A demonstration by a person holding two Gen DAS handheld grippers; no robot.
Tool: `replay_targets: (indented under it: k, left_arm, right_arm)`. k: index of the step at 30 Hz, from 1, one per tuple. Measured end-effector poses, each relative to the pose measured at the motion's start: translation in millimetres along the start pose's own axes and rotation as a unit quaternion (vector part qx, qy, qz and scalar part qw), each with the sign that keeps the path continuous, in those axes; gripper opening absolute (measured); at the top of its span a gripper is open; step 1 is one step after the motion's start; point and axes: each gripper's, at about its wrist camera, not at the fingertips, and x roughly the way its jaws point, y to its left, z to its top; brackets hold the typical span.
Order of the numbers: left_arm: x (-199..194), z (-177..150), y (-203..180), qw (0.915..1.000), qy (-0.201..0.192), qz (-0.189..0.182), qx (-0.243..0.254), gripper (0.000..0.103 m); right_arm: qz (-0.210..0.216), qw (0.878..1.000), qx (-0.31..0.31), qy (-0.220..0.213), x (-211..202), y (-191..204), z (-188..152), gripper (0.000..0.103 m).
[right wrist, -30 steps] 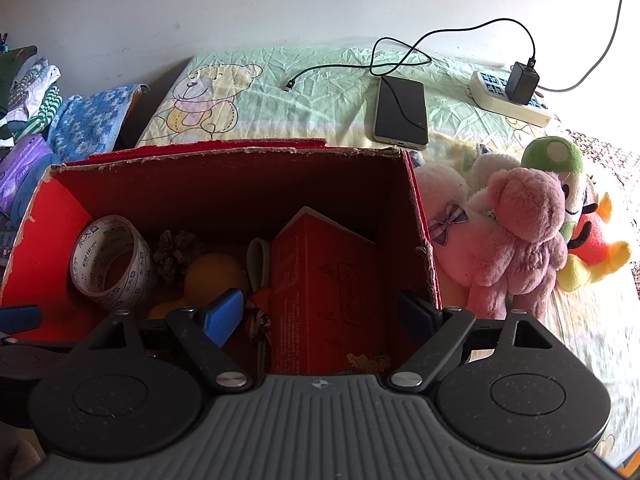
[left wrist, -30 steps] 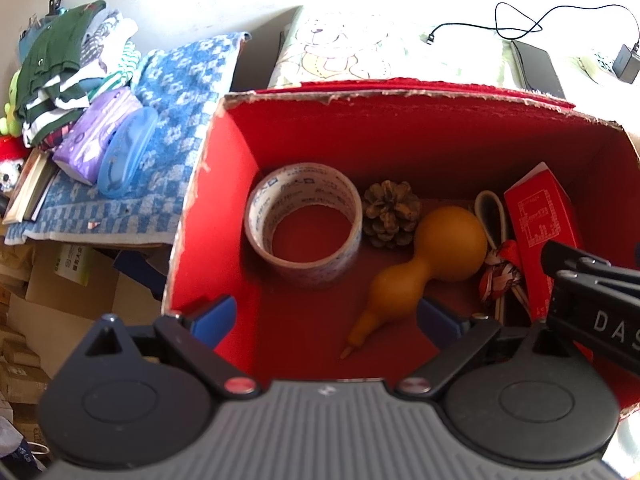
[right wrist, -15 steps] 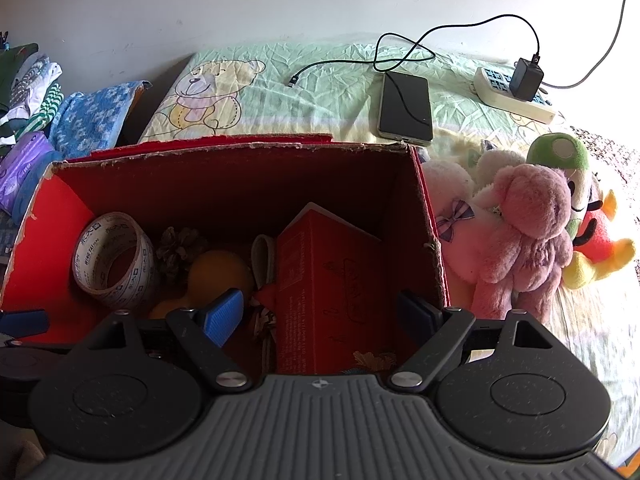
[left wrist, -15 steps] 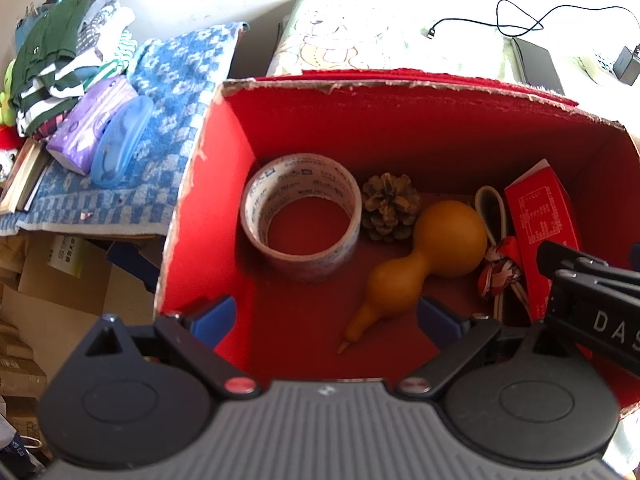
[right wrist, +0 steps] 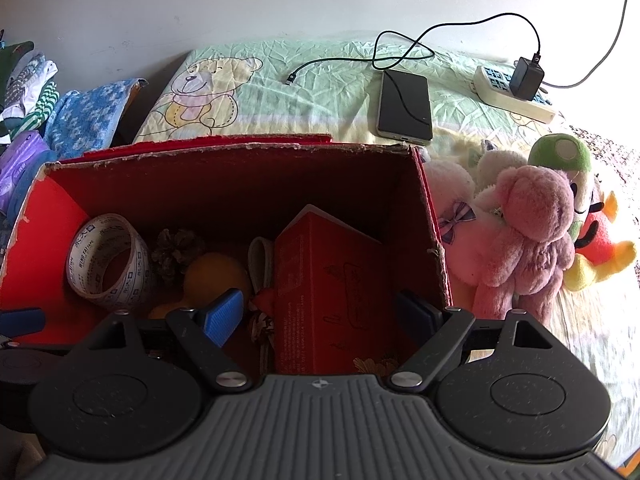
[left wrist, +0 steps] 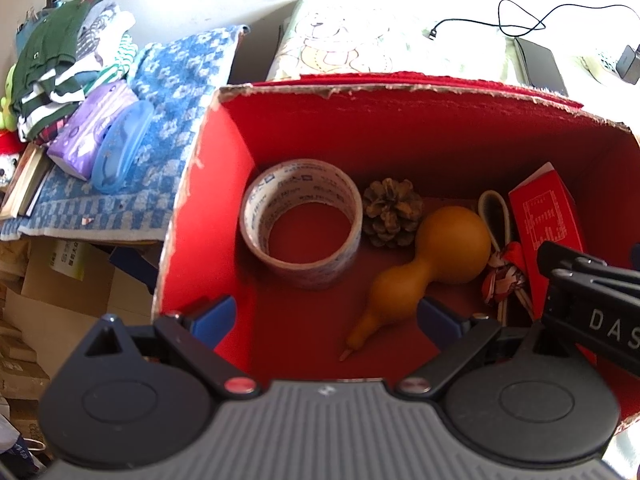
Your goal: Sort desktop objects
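A big red box (left wrist: 208, 200) with torn edges stands open, and all the things lie inside it. A roll of tape (left wrist: 302, 226) with blue print sits by the box's left wall. A brown pine cone (left wrist: 392, 212) rests just beside the tape. An orange gourd (left wrist: 432, 264) lies on its side in the middle. A small red carton (right wrist: 332, 280) leans near the box's right wall.

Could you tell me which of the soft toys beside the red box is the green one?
The mushroom-shaped toy, farthest back; the bear in front is pink.
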Motion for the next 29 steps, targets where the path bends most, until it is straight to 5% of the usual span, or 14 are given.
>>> replay_targets:
  k: [29]
  left_arm:
    - [2.5, 3.8, -7.3, 0.9997, -0.007, -0.012, 0.018, 0.094]
  right_arm:
    - [0.008, 1.000, 0.014, 0.002, 1.6, -4.4, 2.6, 0.083]
